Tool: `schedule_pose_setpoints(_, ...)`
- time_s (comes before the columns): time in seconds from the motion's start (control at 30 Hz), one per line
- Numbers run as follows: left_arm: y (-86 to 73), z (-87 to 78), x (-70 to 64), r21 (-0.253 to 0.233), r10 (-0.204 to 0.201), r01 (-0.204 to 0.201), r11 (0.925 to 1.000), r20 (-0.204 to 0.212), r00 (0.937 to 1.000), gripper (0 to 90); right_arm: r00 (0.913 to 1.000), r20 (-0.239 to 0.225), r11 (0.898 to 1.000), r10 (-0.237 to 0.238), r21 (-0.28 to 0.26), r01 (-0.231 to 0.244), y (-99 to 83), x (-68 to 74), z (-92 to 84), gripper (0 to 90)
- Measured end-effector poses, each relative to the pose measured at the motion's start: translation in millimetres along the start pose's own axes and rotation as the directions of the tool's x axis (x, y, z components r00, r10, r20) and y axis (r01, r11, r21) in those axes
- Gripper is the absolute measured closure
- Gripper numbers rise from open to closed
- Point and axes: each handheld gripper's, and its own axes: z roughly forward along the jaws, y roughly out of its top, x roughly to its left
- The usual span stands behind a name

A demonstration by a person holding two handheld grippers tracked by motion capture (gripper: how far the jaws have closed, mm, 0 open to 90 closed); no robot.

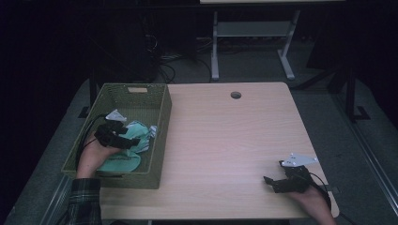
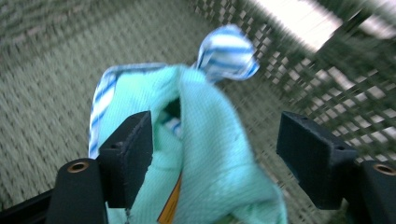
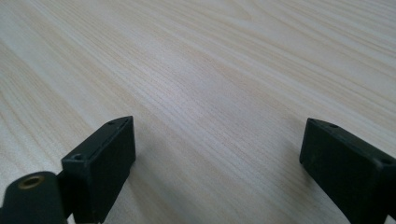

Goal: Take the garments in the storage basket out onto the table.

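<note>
1 hand-held gripper (image 1: 126, 136) low inside basket (image 1: 162, 123)

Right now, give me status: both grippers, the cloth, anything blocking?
Left gripper down in the green basket, jaws open around the mint cloth, no squeeze yet. Right gripper open, idle over bare table. Nothing in the way.

My left gripper (image 1: 123, 136) points down, jaws spread wide. My right gripper (image 1: 278, 181) lies low and level, pointing left, jaws wide apart too.
</note>
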Motion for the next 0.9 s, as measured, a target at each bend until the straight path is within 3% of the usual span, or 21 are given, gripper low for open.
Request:
schedule_pose_setpoints(0.13, -5.2, 7.0, 3.4, 0.023, -0.010, 0.010, 0.9997, -0.001, 0.9999, 29.0, 1.0000, 0.000, 1.000, 0.000, 0.000, 0.000, 0.0, 0.0, 0.0, 10.1)
schedule_pose_setpoints(0.4, -10.7, 13.5, 6.8, 0.035, -0.044, 0.042, 0.9985, 0.053, 0.9976, 40.1, 1.0000, 0.000, 1.000, 0.000, 0.000, 0.000, 0.0, 0.0, 0.0, 10.1)
schedule_pose_setpoints(0.73, -13.4, 13.7, 8.7, 0.054, -0.074, 0.071, 0.9960, 0.040, 0.9965, 72.0, 1.0000, -0.001, 1.000, -0.001, 0.000, 0.001, 0.0, 0.1, 0.0, 10.1)
schedule_pose_setpoints(0.9, -12.3, 11.1, 8.8, 0.054, -0.080, 0.078, 0.9955, 0.044, 0.9958, 78.2, 1.0000, -0.001, 1.000, -0.001, 0.000, 0.001, 0.0, 0.0, 0.0, 10.1)
